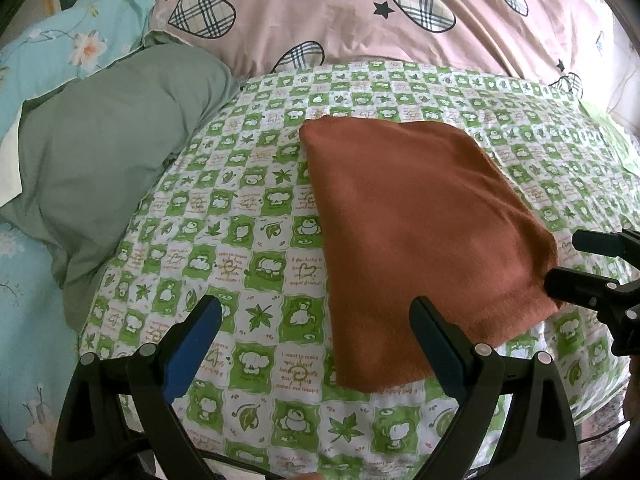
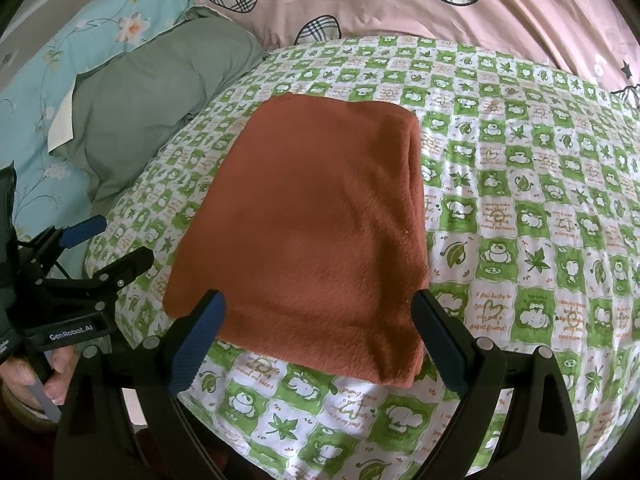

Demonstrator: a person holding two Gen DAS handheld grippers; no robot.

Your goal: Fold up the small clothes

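A sage-green plain pillow (image 1: 108, 160) lies at the left edge of the green-and-white checked bedsheet printed with cartoon animals and leaves (image 1: 248, 216), its near corner resting on the sheet. Behind and to the left of it spreads a light-blue floral cover (image 1: 68, 44), and along the far side sits a pink quilt patterned with plaid hearts and black stars (image 1: 360, 24), its edge touching the checked sheet. A white corner of cloth or paper (image 2: 62, 128) pokes out from under the pillow on its left side.

The rust-brown fleecy folded cloth (image 2: 312, 224) lies flat on the checked sheet, roughly in the middle of it, well apart from the pillow. It forms a tidy rectangle, and layered edges show along its right side in the right wrist view, so it is folded over at least once. Its surface is smooth with faint soft ripples.

The left gripper (image 1: 316, 344) has its blue-padded fingers (image 1: 192, 348) spread wide apart with nothing between them, above the sheet just left of the cloth's near edge. The right gripper (image 2: 320, 340) is likewise spread wide and empty, its fingers straddling the near edge of the cloth without clamping it. In the right wrist view a hand (image 2: 48, 376) shows at the lower left, wrapped around the left gripper's handle.
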